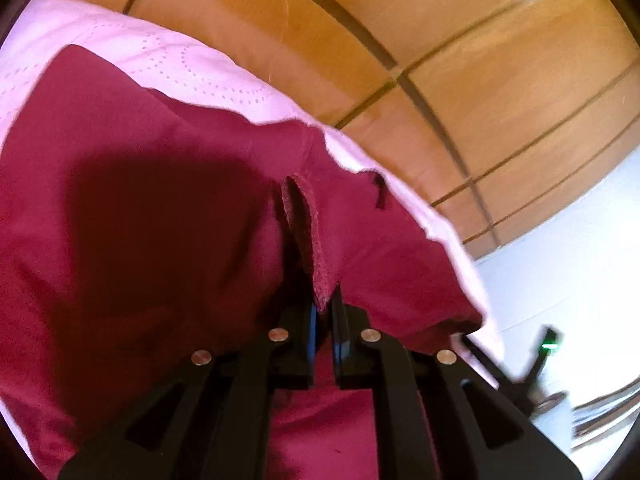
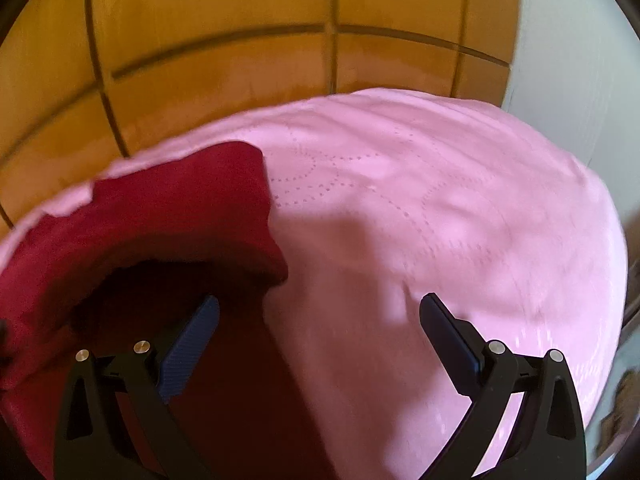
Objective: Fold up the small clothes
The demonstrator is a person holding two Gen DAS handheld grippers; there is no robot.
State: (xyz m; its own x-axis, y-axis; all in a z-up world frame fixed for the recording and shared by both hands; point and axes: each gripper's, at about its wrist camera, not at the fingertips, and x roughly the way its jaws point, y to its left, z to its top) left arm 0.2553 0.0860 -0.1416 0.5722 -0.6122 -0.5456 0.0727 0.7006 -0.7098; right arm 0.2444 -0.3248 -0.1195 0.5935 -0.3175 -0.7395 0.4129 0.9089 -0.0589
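Both views bright, warm daylight cast. Strong fisheye bend: panel lines on wood wall [image 1: 460,40] curve, black vignette at corners. Dark soft shadow on red cloth [image 1: 140,208] left of left gripper [image 1: 325,304]. Pink cover [image 1: 132,56] washed out, near glare. Motion blur at far right of left view, green light [image 1: 546,346] smeared. Right view blurred throughout; shadow on red cloth [image 2: 168,288] ahead of right gripper [image 2: 320,312], fainter shadow on pink cover [image 2: 440,200].

No legible text, labels, brands or nos. anywhere in either view.
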